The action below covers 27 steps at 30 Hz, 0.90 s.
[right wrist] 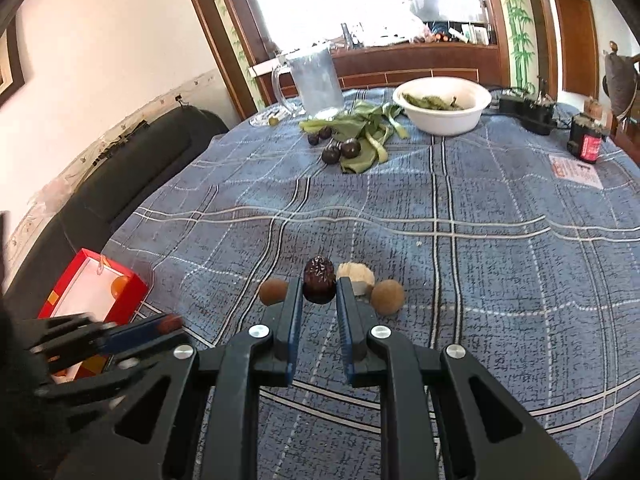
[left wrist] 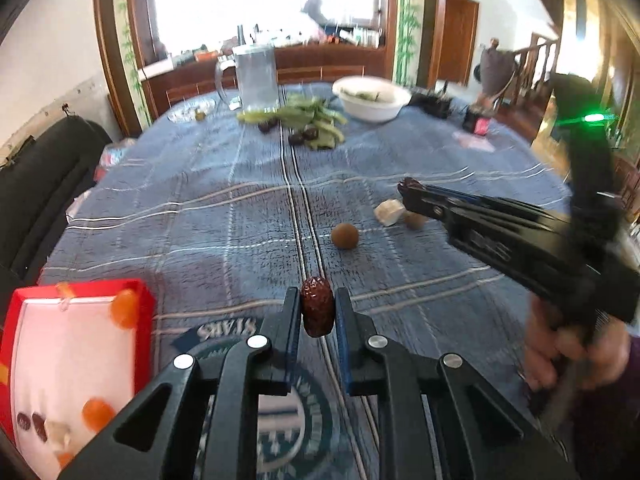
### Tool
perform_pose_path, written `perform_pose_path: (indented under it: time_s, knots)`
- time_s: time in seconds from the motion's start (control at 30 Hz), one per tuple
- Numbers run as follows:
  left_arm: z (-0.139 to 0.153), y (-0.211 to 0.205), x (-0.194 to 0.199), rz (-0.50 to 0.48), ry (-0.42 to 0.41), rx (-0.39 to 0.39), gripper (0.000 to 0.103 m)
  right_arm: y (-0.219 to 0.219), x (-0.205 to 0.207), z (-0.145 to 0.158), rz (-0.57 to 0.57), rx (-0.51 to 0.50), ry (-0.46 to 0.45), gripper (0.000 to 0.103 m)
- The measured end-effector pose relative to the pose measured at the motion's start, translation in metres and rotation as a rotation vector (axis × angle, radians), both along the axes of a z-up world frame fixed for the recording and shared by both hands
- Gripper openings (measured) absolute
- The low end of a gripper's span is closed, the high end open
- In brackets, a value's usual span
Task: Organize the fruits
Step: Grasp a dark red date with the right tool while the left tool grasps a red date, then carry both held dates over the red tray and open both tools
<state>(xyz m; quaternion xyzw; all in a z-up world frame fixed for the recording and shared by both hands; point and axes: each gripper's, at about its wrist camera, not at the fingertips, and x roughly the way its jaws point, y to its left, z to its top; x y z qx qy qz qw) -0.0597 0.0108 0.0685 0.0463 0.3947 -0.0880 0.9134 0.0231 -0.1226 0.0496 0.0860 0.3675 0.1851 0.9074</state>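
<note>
Dates held in both jaws, red box nearest the left.
Left gripper (left wrist: 318, 312) clamped date (left wrist: 317, 311) upright; right gripper (right wrist: 319, 286) clamped another date (right wrist: 319, 285); red box (left wrist: 24, 300) lay left.

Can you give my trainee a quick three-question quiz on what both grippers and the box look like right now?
1. True or false: the left gripper is shut on a date.
2. What does the right gripper hold? A) a round brown fruit B) a date C) nothing
3. Fill in: the orange fruits lie inside the red ____.

Key:
1. True; the pads press on its sides.
2. B; a second date sits between its fingers, while the round brown fruits rest on the cloth.
3. box
</note>
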Motion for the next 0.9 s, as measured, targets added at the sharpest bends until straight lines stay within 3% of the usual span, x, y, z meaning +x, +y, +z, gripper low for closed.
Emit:
perform_pose_path:
  time_s: [0.3, 0.37, 0.47, 0.53, 0.67, 0.9]
  knots:
    - [0.050, 0.073, -0.068, 0.117, -0.181, -0.058, 0.015, -0.010, -0.007, 0.007, -0.062, -0.024, -0.099, 0.019]
    - [0.058, 0.097, -0.079, 0.171, -0.217, -0.059, 0.015, -0.014, -0.004, 0.002, -0.082, -0.019, -0.079, 0.018]
    - [0.063, 0.129, -0.087, 0.243, -0.240, -0.053, 0.015, -0.019, 0.003, -0.005, -0.101, 0.056, 0.022, 0.019]
    - [0.059, 0.147, -0.088, 0.288, -0.243, -0.051, 0.015, -0.009, -0.003, 0.001, -0.064, 0.100, 0.052, 0.019]
    - [0.043, 0.179, -0.087, 0.372, -0.205, -0.066, 0.015, 0.042, -0.032, 0.023, 0.052, 0.151, 0.023, 0.019]
    - [0.027, 0.202, -0.095, 0.405, -0.176, -0.082, 0.015, 0.159, -0.088, 0.046, 0.345, 0.261, -0.001, 0.019]
